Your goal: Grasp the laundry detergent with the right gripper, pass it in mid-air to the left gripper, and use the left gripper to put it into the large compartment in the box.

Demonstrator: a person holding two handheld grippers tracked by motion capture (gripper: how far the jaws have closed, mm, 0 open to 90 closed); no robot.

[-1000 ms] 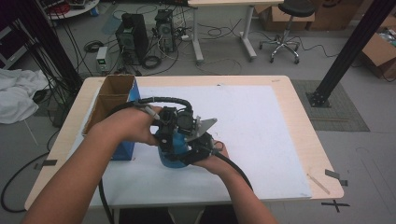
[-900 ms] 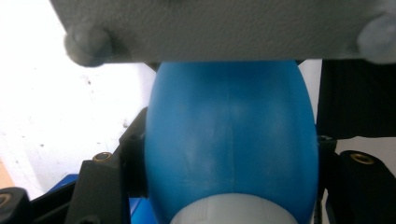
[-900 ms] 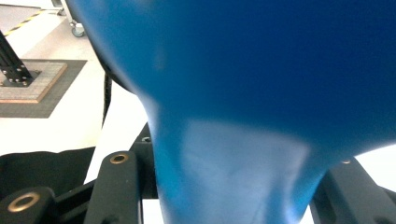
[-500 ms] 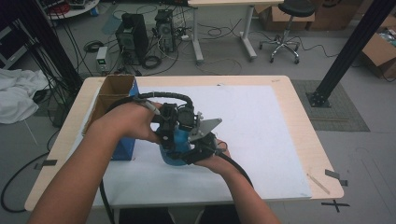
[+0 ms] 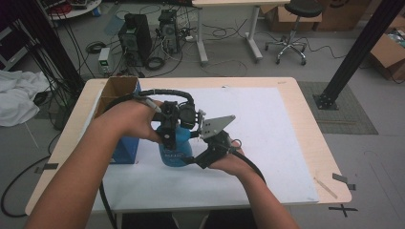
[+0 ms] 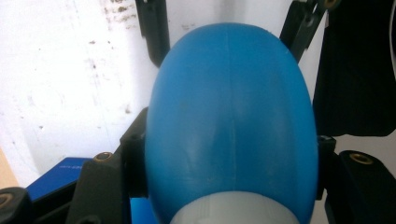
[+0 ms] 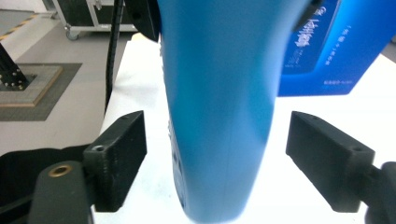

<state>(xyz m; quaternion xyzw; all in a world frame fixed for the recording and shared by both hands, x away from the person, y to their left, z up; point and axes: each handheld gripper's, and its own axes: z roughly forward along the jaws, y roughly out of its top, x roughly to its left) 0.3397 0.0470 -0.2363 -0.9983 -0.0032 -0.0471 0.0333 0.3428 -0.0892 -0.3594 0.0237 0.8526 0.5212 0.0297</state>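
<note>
A blue plastic bottle (image 5: 175, 151) stands upright on the white mat (image 5: 272, 138). My left gripper (image 5: 171, 137) comes down from above and is shut on the bottle's rounded upper body (image 6: 229, 116), one jaw pressing each side above a white neck. My right gripper (image 5: 192, 159) reaches in level from the right at the bottle's lower body (image 7: 217, 93). Its jaws have just been opening. Its pads (image 7: 122, 151) stand apart from the bottle, with a gap on each side.
A blue carton (image 5: 125, 149) with white print stands just left of the bottle, also seen behind it (image 7: 327, 46). An open cardboard box (image 5: 117, 91) sits at the table's far left. Black cables trail from both grippers. The wooden table edge (image 5: 329, 167) runs along the right.
The right gripper's jaws have spread off the bottle's lower body. Both hands and the bottle stay about where they were.
</note>
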